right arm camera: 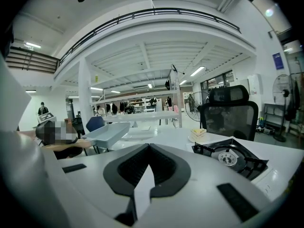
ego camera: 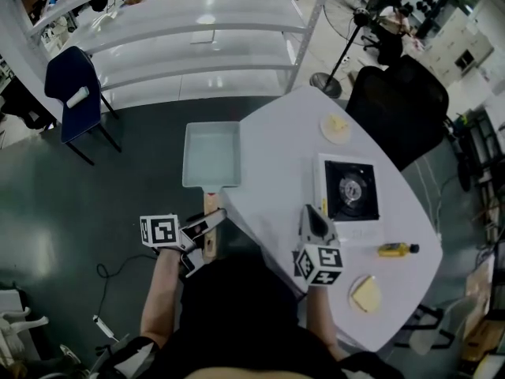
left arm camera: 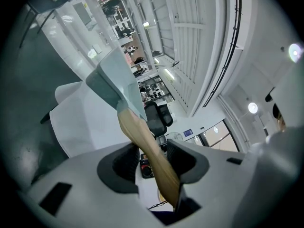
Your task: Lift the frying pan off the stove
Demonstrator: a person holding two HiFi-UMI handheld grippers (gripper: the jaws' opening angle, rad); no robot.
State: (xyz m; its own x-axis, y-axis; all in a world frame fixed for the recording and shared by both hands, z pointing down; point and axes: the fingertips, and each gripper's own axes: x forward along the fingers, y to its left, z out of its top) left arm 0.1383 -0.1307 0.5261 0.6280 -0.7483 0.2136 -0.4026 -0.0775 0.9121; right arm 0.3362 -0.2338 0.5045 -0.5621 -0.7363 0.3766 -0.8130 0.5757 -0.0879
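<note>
A rectangular pale-blue frying pan [ego camera: 211,155] hangs in the air off the white table's [ego camera: 276,172] left edge, away from the stove. My left gripper [ego camera: 207,239] is shut on its wooden handle [ego camera: 210,204]. In the left gripper view the handle [left arm camera: 142,137] runs between the pads up to the pan [left arm camera: 116,80], with my left gripper [left arm camera: 151,163] closed around it. The black single-burner stove [ego camera: 351,189] sits bare on the table. My right gripper [ego camera: 314,219] hovers just left of it, shut and holding nothing. The right gripper view shows my right gripper [right arm camera: 148,148], the stove [right arm camera: 230,158] to its right and the pan [right arm camera: 107,134] to its left.
A plate with yellow food [ego camera: 337,127] lies at the table's far side, and another plate [ego camera: 365,294] at the near right. A yellow bottle [ego camera: 397,249] lies beside the stove. A black office chair [ego camera: 398,105], a blue chair [ego camera: 72,93] and a white shelving rack [ego camera: 197,30] stand around.
</note>
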